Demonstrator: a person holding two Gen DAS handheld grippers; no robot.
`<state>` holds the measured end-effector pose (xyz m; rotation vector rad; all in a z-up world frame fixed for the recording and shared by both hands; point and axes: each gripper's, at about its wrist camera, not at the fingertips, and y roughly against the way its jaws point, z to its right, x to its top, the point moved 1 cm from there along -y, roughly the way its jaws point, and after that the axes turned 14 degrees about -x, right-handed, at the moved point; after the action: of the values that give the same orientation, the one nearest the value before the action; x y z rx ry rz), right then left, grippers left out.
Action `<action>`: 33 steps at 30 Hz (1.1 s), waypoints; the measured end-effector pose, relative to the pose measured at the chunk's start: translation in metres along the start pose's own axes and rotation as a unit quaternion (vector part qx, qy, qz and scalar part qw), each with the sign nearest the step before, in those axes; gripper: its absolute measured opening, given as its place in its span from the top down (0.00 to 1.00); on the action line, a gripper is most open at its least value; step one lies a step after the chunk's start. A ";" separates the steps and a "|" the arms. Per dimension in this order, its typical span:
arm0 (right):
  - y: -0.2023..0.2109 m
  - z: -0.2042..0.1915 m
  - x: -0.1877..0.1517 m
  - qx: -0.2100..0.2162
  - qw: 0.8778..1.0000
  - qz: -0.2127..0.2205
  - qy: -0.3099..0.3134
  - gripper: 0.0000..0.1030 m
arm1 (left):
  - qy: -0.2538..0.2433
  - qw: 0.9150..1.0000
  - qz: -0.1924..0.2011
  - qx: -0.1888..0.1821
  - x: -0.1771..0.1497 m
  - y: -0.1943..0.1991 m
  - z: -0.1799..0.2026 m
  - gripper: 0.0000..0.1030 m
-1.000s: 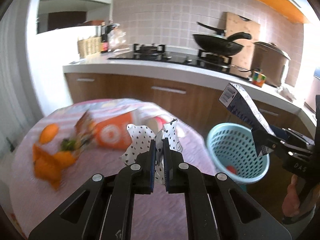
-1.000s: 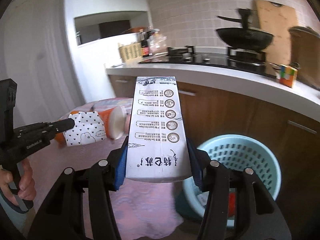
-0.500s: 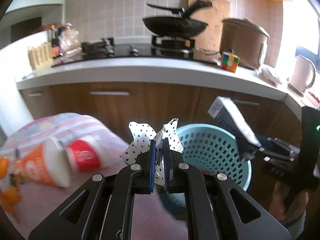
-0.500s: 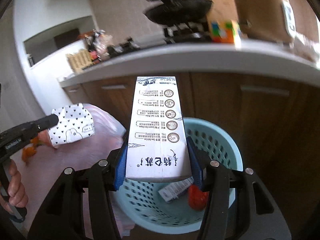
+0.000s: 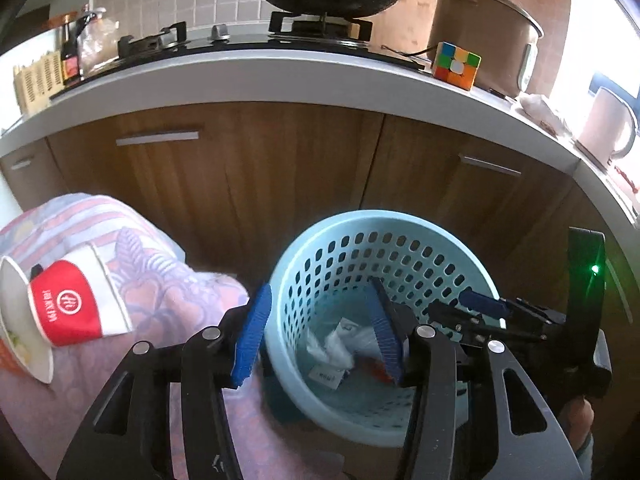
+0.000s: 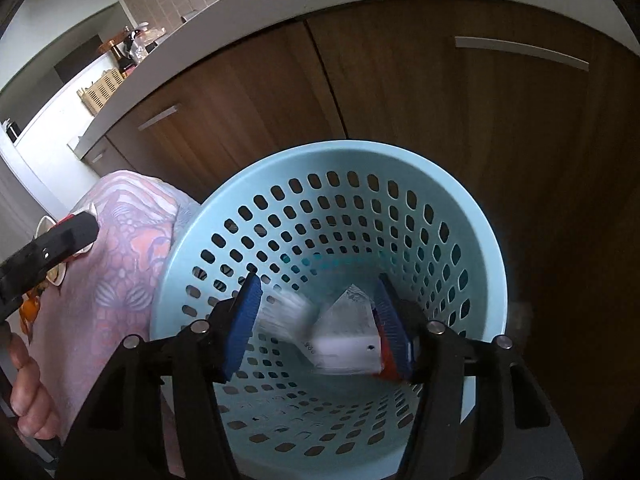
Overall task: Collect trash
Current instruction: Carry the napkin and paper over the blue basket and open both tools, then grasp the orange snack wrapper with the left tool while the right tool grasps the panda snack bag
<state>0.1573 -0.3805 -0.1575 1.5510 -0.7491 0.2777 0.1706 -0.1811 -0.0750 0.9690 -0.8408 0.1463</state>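
Observation:
A light blue perforated basket (image 5: 400,232) stands on the floor by the table; it also fills the right wrist view (image 6: 328,156). My left gripper (image 5: 320,328) is open and empty over its left rim. My right gripper (image 6: 316,324) is open above the basket mouth, and it shows at the right in the left wrist view (image 5: 480,308). A white carton (image 6: 344,340), blurred, lies in the basket beneath its fingers. Crumpled white paper (image 5: 340,344) and a red item (image 5: 374,368) lie at the bottom.
A red and white paper cup (image 5: 68,312) lies on its side on the pink patterned tablecloth (image 5: 160,280), inside a white bowl. Brown cabinets (image 5: 240,168) and a counter with a stove, wok, pot and puzzle cube (image 5: 456,65) stand behind.
Both grippers moved over the basket and opened. The dotted paper left my left gripper and the carton left my right gripper; both dropped into the basket.

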 end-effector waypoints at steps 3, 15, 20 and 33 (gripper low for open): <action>0.006 -0.003 0.000 0.000 1.000 0.006 0.001 0.44 | 0.003 1.000 0.008 0.008 -0.003 0.011 -0.005 0.53; 0.074 -0.073 0.009 0.061 0.994 0.074 0.055 0.44 | 0.020 0.995 0.077 0.053 -0.023 0.096 -0.019 0.46; 0.109 -0.121 0.001 0.095 0.985 0.109 0.091 0.44 | 0.035 0.984 0.129 0.119 -0.039 0.149 -0.032 0.37; 0.131 -0.246 -0.048 0.152 0.965 0.096 0.193 0.44 | 0.144 0.939 0.211 0.230 -0.110 0.279 -0.119 0.30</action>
<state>0.1055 -0.1260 -0.0465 1.6428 -0.5637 0.8464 0.0338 0.1004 0.0019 1.1532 -0.7436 0.8667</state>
